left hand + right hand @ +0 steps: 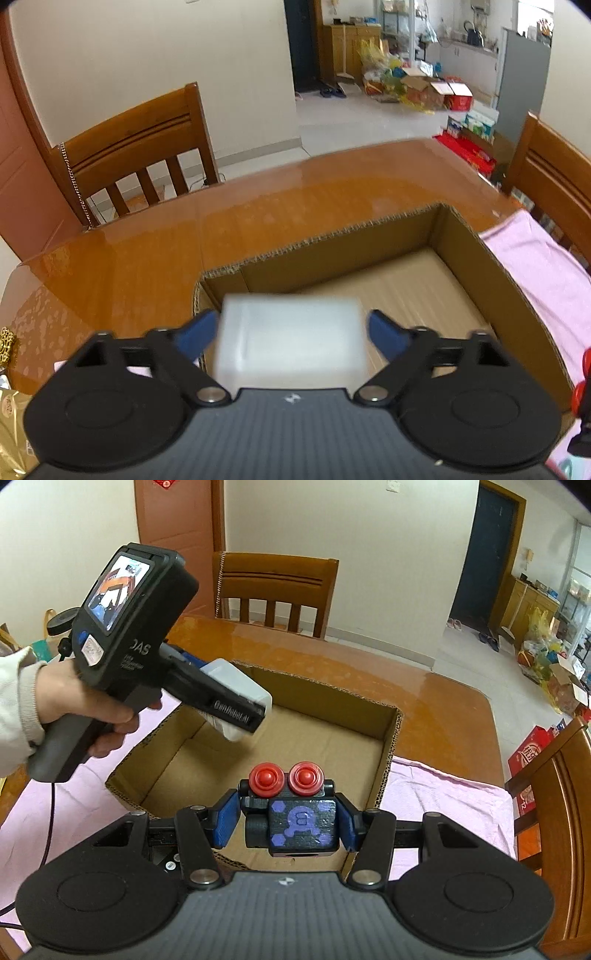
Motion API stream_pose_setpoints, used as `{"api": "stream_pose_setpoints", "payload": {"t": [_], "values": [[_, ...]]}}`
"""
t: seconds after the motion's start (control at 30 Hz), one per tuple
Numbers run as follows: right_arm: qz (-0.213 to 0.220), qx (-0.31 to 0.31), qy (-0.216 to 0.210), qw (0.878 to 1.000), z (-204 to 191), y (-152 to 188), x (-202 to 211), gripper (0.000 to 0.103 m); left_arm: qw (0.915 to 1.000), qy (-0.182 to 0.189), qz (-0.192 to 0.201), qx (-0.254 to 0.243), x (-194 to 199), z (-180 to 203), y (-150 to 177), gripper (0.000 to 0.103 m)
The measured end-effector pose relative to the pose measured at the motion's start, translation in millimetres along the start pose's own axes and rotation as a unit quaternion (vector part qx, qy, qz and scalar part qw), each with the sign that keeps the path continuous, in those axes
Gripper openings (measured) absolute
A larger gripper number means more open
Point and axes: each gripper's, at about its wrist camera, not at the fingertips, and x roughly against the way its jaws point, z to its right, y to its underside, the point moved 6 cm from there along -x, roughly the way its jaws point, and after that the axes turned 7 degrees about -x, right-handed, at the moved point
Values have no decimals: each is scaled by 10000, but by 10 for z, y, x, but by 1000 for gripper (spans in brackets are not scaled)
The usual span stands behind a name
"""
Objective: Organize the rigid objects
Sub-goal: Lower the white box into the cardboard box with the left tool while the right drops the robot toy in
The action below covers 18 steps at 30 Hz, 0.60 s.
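My left gripper (291, 328) is shut on a white translucent plastic box (291, 343) and holds it above the near left corner of an open cardboard box (332, 236). In the right wrist view the same left gripper (236, 701) holds the white box (236, 686) over the cardboard box's (332, 698) left wall. My right gripper (286, 819) is shut on a black toy robot (295, 812) with red eyes and purple marks, held above the cardboard box's near edge. The cardboard box floor looks bare.
The cardboard box sits on a pink cloth (443, 794) on a glossy wooden table (221, 229). Wooden chairs stand at the far side (277, 587) and right (554, 812). A gold packet (11, 417) lies at the table's left edge.
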Motion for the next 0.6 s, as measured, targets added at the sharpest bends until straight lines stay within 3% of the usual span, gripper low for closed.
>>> {"api": "stream_pose_setpoints", "payload": {"t": [0.2,0.6], "values": [[-61,-33,29,10000,40,-33,-109,59,9999,70,32,71,151,-70,56,97],[-169,148,83,9997,94,-389,-543,59,9977,-319,215,565,864,-435,415,101]]}}
